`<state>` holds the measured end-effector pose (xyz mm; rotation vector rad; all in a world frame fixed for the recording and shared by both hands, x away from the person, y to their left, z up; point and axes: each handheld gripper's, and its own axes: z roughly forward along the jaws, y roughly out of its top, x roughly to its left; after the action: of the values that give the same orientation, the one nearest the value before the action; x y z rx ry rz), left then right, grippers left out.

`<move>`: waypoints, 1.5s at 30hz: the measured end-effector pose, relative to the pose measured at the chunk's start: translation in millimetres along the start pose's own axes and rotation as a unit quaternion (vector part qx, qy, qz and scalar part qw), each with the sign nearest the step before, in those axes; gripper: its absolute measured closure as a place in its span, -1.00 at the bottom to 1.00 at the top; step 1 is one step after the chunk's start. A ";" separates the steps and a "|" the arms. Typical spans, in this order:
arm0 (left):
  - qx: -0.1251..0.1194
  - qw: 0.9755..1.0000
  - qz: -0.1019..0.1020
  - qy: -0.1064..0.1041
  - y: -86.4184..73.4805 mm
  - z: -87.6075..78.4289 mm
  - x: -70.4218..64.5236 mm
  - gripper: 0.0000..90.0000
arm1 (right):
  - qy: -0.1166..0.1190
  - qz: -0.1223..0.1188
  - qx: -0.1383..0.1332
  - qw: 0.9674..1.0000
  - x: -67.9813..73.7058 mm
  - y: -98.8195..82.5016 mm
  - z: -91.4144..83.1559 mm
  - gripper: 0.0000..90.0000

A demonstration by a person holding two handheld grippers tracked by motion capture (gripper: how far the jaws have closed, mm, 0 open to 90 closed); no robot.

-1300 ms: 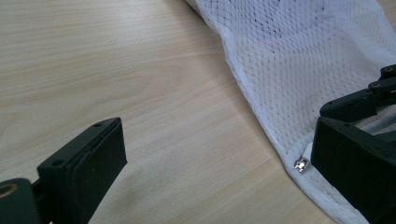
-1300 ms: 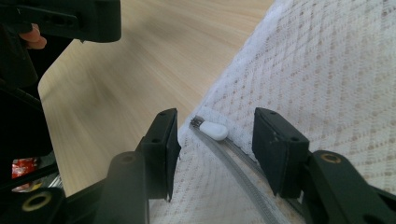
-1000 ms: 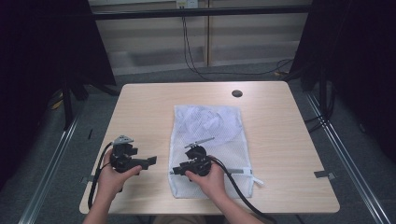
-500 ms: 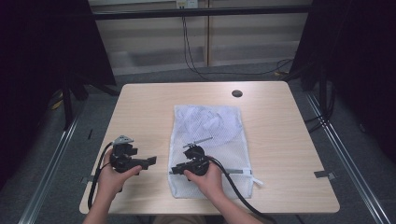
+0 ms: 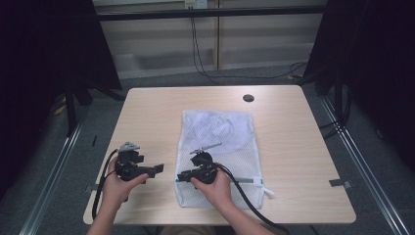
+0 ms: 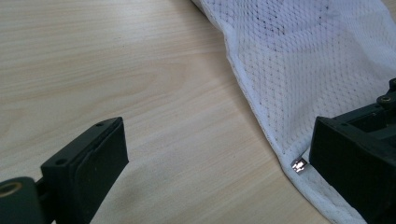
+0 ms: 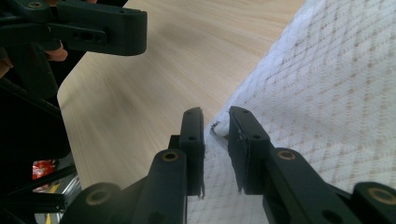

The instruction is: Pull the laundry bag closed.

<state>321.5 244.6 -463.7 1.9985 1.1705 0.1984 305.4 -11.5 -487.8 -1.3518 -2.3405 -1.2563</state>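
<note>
The rectangular light wood-grain table with rounded corners (image 5: 147, 117) stands on grey floor. A white rectangular mesh fabric bag (image 5: 230, 142) lies flat on the table, near the middle, its long axis running from the near edge toward the far edge. A small dark round disc (image 5: 248, 98) sits in the tabletop near the far edge, apart from the bag.

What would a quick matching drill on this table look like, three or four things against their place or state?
Things:
1. mesh bag
2. left gripper
3. right gripper
4. zipper pull

Places or states:
a. jaws wide open over bare wood
b. lying flat at mid-table
c. at the bag's edge
d. jaws nearly closed at the bag's edge

Pairs: 1-b, 2-a, 3-d, 4-c.
</note>
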 end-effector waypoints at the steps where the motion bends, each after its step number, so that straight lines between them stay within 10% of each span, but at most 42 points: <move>1: 0.000 1.000 0.000 0.000 -0.1 0.0 -0.1 -0.91 | 0.001 0.002 0.002 1.000 0.3 0.1 0.4 0.67; 20: 0.006 1.000 0.000 0.006 -0.9 0.3 0.4 -0.90 | -0.014 0.015 0.010 1.000 -3.7 -1.7 11.8 0.44; 45: 0.008 1.000 -0.008 0.002 -1.2 -2.0 2.2 -0.84 | -0.021 0.020 0.024 0.999 1.5 -0.7 18.8 0.90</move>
<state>320.9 247.8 -463.6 2.0029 1.1946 0.1843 308.8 3.0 -499.3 -1.4153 -2.3437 -1.1651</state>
